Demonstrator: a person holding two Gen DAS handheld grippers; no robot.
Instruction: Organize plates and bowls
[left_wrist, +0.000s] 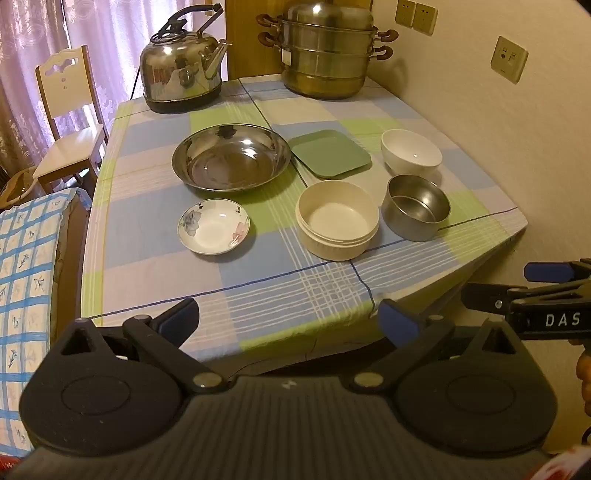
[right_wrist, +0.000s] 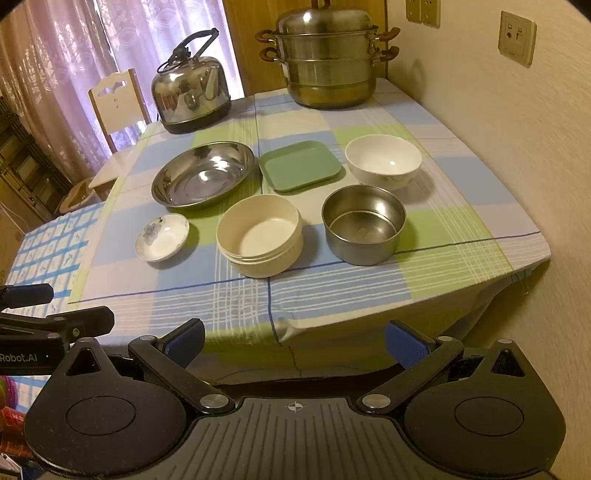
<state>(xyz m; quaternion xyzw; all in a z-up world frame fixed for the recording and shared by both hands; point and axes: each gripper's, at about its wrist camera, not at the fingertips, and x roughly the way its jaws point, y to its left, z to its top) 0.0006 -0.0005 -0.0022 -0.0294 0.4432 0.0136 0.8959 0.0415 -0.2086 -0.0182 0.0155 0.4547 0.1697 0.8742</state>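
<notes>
I see the table (right_wrist: 461, 236) under a checked cloth (right_wrist: 177, 273). On it sit a kettle (right_wrist: 192, 99) and steamer pot (right_wrist: 328, 66) at the back, then a steel dish (right_wrist: 203, 173), green plate (right_wrist: 299, 166), white bowl (right_wrist: 384, 160), flowered saucer (right_wrist: 162, 237), cream bowl (right_wrist: 258, 234) and steel bowl (right_wrist: 364, 223).

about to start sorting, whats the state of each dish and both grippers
steel basin: empty, upright
green plate: empty, flat
white bowl: empty, upright
steel bowl: empty, upright
cream bowl: empty, upright
flowered saucer: empty
left gripper: open, holding nothing
right gripper: open, holding nothing
</notes>
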